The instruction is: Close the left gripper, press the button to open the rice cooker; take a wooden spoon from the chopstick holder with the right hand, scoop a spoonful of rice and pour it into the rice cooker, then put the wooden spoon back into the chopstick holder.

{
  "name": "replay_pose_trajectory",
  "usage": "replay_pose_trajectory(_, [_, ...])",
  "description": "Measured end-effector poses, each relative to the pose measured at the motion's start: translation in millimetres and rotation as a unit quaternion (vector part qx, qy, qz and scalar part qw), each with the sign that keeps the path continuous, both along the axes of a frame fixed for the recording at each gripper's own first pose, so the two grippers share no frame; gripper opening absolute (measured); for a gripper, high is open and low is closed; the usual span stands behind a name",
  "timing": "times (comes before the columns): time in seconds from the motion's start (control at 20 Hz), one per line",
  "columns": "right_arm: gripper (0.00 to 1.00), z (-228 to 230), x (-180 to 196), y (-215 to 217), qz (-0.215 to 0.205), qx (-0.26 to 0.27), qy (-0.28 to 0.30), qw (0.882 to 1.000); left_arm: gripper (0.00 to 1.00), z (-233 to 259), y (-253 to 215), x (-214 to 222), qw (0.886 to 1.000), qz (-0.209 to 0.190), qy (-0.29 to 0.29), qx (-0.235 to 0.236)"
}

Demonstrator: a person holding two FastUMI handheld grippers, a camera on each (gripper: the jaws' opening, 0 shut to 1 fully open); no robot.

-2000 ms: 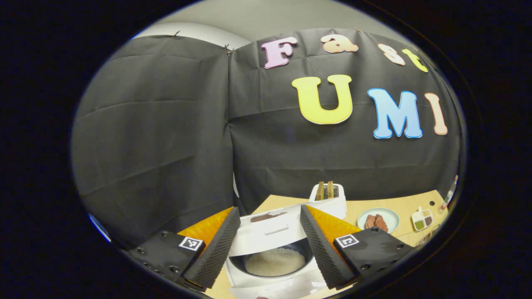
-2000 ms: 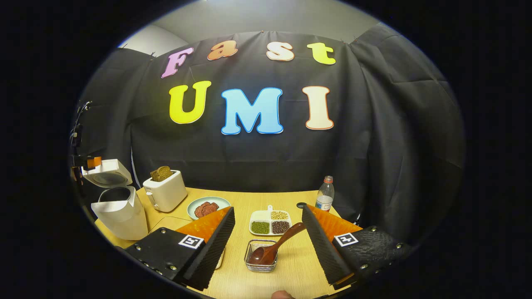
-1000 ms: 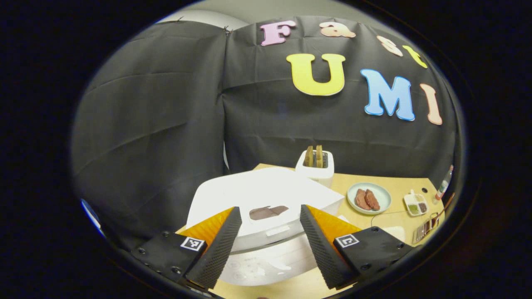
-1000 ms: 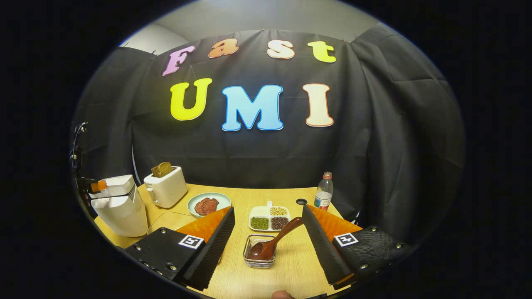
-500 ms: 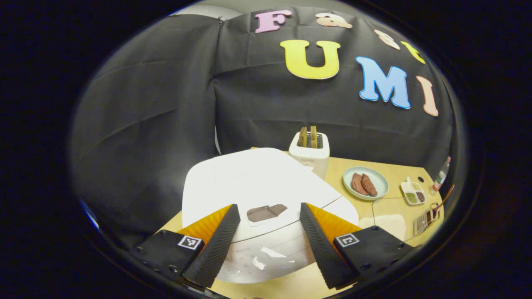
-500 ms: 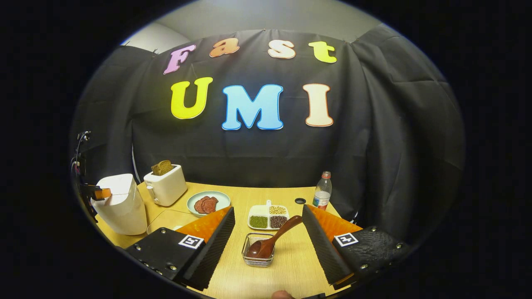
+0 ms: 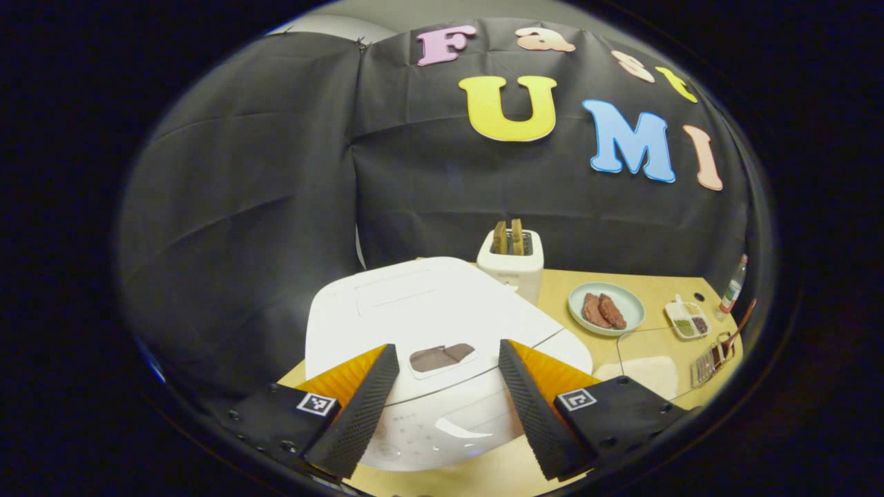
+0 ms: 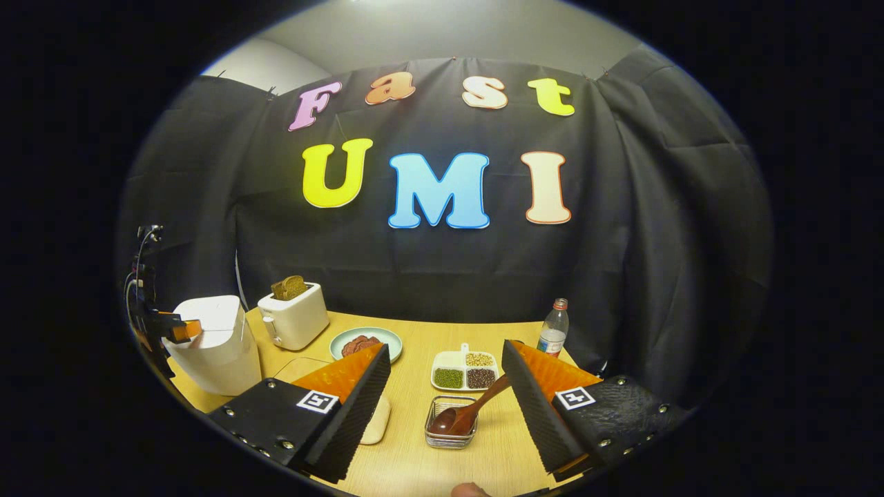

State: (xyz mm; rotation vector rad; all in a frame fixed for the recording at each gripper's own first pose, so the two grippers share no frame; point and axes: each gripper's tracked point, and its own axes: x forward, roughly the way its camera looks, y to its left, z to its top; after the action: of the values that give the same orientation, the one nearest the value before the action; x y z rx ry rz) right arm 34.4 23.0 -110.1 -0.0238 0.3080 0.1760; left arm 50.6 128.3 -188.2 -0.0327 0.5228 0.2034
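Observation:
The white rice cooker (image 7: pixel 428 304) stands with its lid down, just under my left gripper (image 7: pixel 447 348). That gripper is open, its fingers either side of the brown lid button (image 7: pixel 442 357), holding nothing. Seen from the right gripper view, the cooker (image 8: pixel 217 352) is at far left with the left gripper (image 8: pixel 176 328) at its top. The wooden spoon (image 8: pixel 469 411) lies bowl-down in the wire chopstick holder (image 8: pixel 450 426), handle slanting up right. My right gripper (image 8: pixel 445 348) is open above and before the holder. A shallow clear box of rice (image 7: pixel 649 373) sits right of the cooker.
On the wooden table (image 8: pixel 414 462) stand a white toaster (image 8: pixel 293 317) with bread, a pale plate (image 8: pixel 366 343) of meat slices, a divided dish (image 8: pixel 463 373) of beans and a water bottle (image 8: pixel 552 331). A person's fingertip (image 8: pixel 469 489) shows at the bottom edge.
The cooker lid, open over white rice two seconds ago, has come down and is shut. My left gripper has drawn back above it. The right gripper drifted slightly; the spoon stayed in the holder.

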Motion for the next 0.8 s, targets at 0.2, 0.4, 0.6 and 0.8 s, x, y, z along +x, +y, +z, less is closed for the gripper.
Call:
replay_pose_trajectory(0.2, [0.99, 16, -3, 7, 0.006, 0.013, -0.013, 1.0, 1.0, 70, -18, 0, 0.996, -0.022, -0.082, 0.034])
replay_pose_trajectory(0.4, [0.99, 40, -9, 15, 0.006, 0.021, -0.043, 0.999, 1.0, 133, -53, -12, 0.987, -0.047, -0.153, 0.027])
replay_pose_trajectory(0.6, [0.98, 57, -19, 18, 0.007, 0.006, -0.081, 0.997, 0.95, 177, -85, -28, 0.975, -0.074, -0.211, 0.011])
replay_pose_trajectory(0.8, [0.98, 63, -27, 16, -0.009, 0.015, -0.104, 0.994, 1.0, 205, -105, -46, 0.962, -0.093, -0.258, 0.014])
